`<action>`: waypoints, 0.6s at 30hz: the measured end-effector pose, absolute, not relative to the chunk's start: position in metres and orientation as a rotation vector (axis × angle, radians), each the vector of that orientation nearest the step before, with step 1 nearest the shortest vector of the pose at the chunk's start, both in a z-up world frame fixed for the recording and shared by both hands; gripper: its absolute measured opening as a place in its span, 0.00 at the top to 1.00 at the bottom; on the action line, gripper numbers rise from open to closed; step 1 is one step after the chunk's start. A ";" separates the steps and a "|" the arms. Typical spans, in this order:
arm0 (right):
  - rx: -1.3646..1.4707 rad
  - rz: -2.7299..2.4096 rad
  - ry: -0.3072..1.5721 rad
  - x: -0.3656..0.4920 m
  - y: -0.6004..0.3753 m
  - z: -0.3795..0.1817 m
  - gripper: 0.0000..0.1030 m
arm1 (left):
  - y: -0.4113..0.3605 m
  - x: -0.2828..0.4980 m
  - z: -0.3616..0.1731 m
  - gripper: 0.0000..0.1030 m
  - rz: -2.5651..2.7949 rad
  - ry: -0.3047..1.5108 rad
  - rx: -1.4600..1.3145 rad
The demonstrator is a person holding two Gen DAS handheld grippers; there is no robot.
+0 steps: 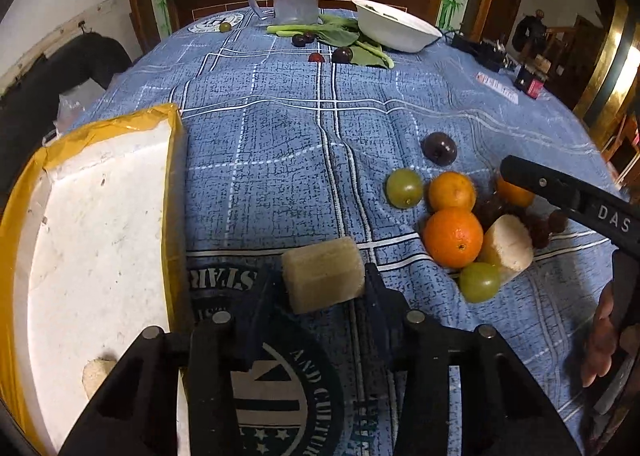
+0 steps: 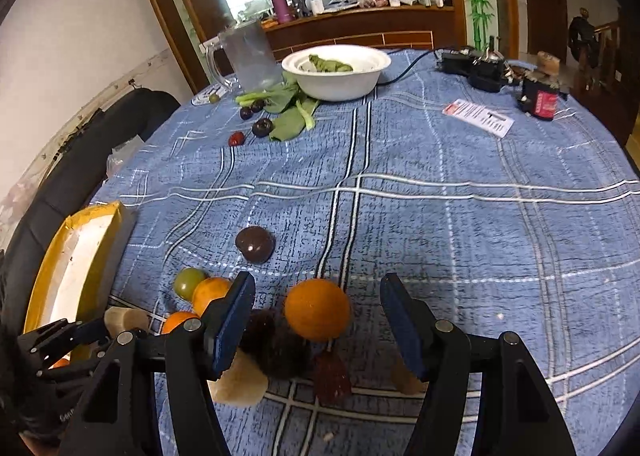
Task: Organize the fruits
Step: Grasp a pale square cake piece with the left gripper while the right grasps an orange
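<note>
We pinch a pale sugarcane chunk (image 1: 323, 275) in our left hand-held gripper (image 1: 326, 284), the foam box (image 1: 96, 215) just left of it; our right hand-held gripper (image 2: 318, 320) gapes wide around an orange (image 2: 317, 310), presumably next.

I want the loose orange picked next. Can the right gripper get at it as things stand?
Probably yes. The right gripper has its jaws wide open, and the orange lies between them on the tablecloth. Dark reddish fruits crowd its near side, so a jaw might nudge those.
</note>
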State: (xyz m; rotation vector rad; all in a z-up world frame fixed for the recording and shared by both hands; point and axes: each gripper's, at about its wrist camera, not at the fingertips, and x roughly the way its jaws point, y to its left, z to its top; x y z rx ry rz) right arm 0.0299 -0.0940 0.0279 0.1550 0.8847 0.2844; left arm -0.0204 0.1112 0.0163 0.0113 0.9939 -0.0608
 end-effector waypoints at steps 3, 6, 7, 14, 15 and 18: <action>0.167 0.283 0.913 0.033 -0.096 0.017 0.40 | 0.109 -0.020 0.015 0.59 -0.047 0.989 0.028; 0.174 0.292 0.906 0.035 -0.098 0.016 0.52 | 0.110 -0.020 0.015 0.64 -0.041 0.981 0.034; 0.185 0.305 0.904 0.035 -0.098 0.016 0.59 | 0.108 -0.022 0.016 0.66 -0.043 0.970 0.044; 0.166 0.310 0.880 0.029 -0.093 0.020 0.64 | 0.113 -0.028 0.022 0.67 -0.056 0.947 -0.010; 0.168 0.308 0.872 0.027 -0.094 0.022 0.64 | 0.115 -0.030 0.024 0.67 -0.059 0.946 -0.025; 0.161 0.296 0.850 0.023 -0.095 0.030 0.64 | 0.124 -0.038 0.032 0.67 -0.065 0.936 -0.074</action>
